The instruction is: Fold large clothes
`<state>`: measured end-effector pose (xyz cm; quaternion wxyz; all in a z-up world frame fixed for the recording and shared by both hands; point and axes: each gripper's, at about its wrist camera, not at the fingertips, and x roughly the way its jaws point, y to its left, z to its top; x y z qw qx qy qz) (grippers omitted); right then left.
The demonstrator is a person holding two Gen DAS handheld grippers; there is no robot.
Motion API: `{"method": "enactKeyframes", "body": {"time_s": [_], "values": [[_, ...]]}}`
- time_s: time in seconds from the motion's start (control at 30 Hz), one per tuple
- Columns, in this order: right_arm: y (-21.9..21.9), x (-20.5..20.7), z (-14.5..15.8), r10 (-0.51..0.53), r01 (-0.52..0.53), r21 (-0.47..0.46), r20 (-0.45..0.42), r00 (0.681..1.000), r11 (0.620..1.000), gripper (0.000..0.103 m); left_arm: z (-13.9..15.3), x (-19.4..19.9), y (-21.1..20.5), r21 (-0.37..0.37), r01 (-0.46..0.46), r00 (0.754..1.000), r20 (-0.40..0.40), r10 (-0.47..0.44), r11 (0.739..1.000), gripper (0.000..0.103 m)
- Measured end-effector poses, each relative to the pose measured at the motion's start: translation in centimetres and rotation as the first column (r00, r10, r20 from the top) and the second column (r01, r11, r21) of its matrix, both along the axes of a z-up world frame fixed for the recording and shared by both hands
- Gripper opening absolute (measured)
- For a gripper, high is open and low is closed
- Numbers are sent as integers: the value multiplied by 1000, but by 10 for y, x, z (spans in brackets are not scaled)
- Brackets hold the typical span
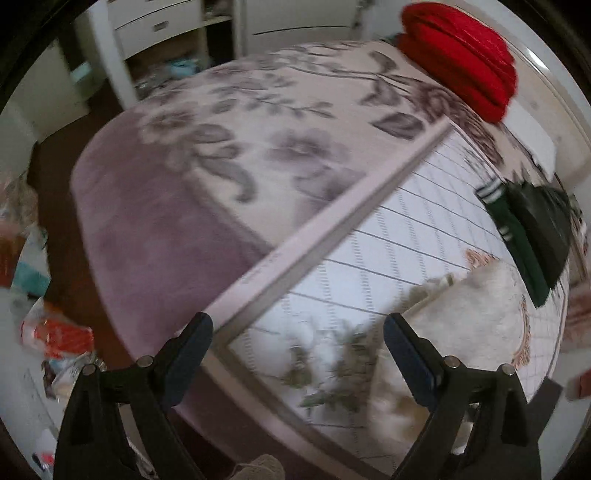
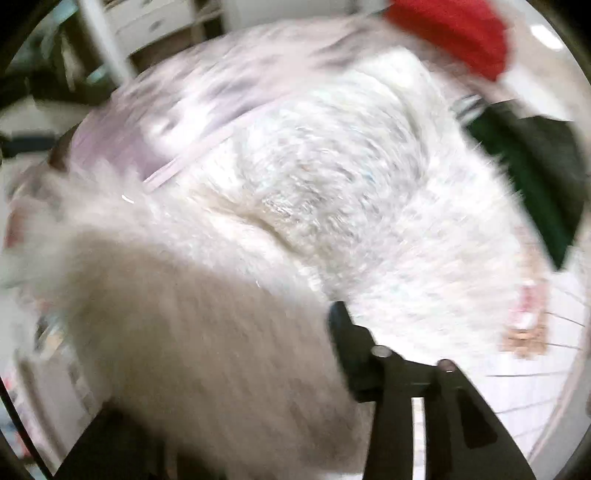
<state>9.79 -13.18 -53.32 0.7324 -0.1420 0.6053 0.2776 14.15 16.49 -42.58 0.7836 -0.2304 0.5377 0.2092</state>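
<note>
On the bed, toward its near right part, lies the white fluffy garment (image 2: 332, 192) — it fills most of the right wrist view, heavily blurred, with a big fold of it draped over the left half of that frame and covering one side of the right gripper (image 2: 325, 332). Only one black finger (image 2: 343, 332) of that gripper shows, pressed against the fleece; the other is hidden under the fabric, so whether the jaws are clamped on it cannot be told.

From the left wrist view a corner of the same garment (image 1: 476, 317) sits at lower right on a white grid-lined board (image 1: 388, 236), which lies across the floral bedspread (image 1: 207, 155). Left gripper (image 1: 297, 332) hangs above the board's near edge, jaws wide apart, nothing between them.

Farther out — a dark green item with white stripes (image 1: 517, 236) lies beside a black piece (image 1: 543, 221) at the board's right end, near the white garment. Red folded clothes (image 1: 461, 55) are stacked at the far right corner of the bed, well apart from the rest. White drawers (image 1: 155, 22) stand beyond the bed; clutter (image 1: 55, 332) covers the floor at left.
</note>
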Motion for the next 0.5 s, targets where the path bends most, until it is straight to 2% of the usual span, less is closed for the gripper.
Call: {"method": "enactKeyframes", "body": {"time_s": [0.03, 0.1, 0.2, 0.23, 0.27, 0.33, 0.37, 0.43, 0.5], "values": [[5, 14, -7, 12, -10, 36, -42, 999, 999, 65, 1, -4, 3, -5, -8, 1000, 4, 8, 1000, 94], [11, 12, 12, 39, -14, 162, -148, 988, 987, 70, -1, -5, 1, -24, -12, 1000, 13, 13, 1000, 94], [-23, -22, 47, -47, 127, 276, -281, 959, 953, 73, 2, 10, -9, -74, 29, 999, 45, -25, 997, 94], [-39, 0, 63, -103, 194, 284, -307, 946, 939, 73, 1, 16, -15, -78, 45, 998, 54, -40, 996, 94], [-64, 2, 69, -179, 276, 281, -325, 929, 919, 73, 1, 24, -22, -81, 63, 996, 64, -58, 995, 94], [-106, 11, 77, -340, 420, 253, -305, 889, 872, 73, -6, 41, -37, -96, 102, 993, 64, -96, 990, 94], [-104, 20, 86, -388, 456, 238, -283, 877, 858, 73, -14, 51, -45, -108, 119, 992, 65, -112, 987, 94], [-118, 47, 87, -458, 508, 216, -242, 855, 834, 70, -33, 68, -60, -112, 147, 989, 40, -144, 983, 94], [-126, 69, 71, -494, 544, 192, -253, 832, 817, 63, -59, 80, -72, -87, 171, 985, -13, -173, 981, 94]]}}
